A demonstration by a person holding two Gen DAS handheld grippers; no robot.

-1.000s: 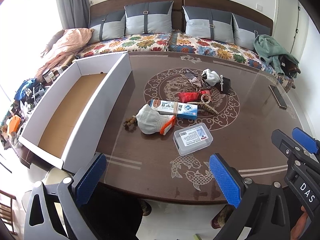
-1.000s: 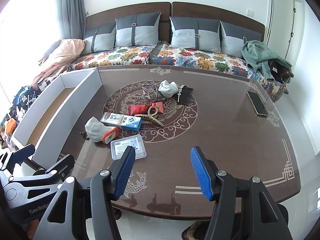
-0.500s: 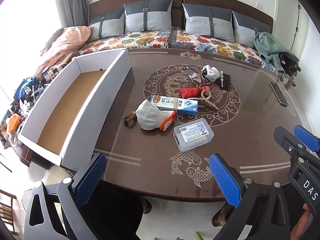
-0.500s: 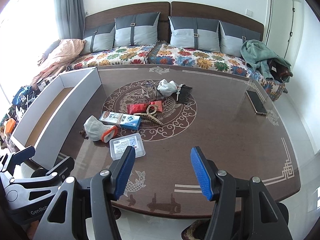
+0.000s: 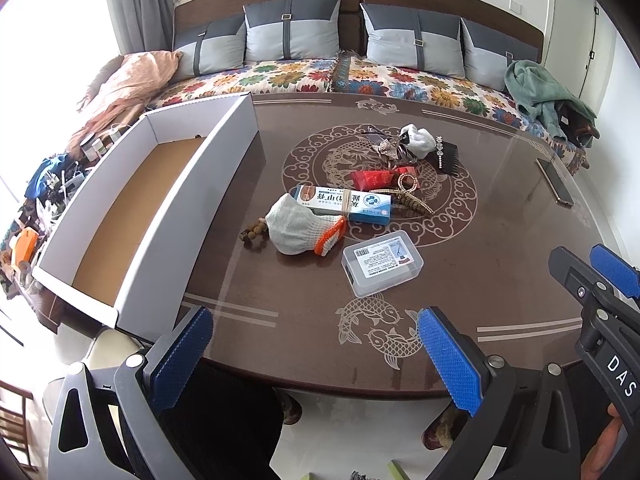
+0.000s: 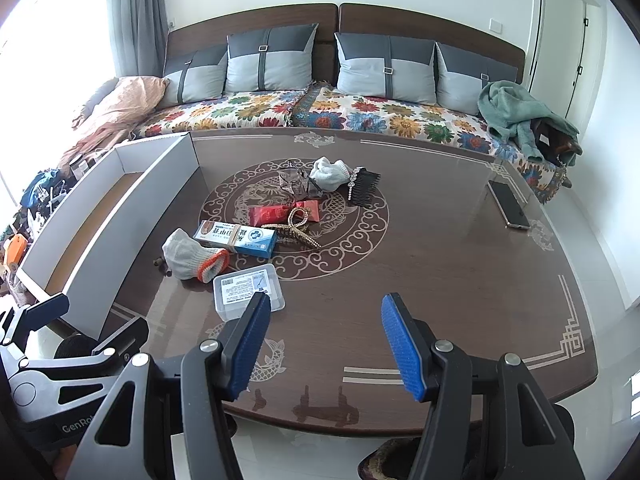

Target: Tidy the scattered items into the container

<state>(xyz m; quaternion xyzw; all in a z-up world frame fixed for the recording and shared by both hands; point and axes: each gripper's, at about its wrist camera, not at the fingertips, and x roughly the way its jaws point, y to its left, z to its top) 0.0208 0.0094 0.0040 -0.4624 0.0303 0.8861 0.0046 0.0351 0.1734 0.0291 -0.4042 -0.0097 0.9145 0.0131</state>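
- Left gripper (image 5: pixel 316 354) and right gripper (image 6: pixel 324 346), jaws released and empty, hover over the table's (image 5: pixel 500 264) bare near edge.
- Only the left view shows the white box's (image 5: pixel 168 216) cardboard floor.

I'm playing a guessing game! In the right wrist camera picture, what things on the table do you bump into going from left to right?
White cardboard box → grey glove with orange cuff → clear plastic case → black comb → phone.
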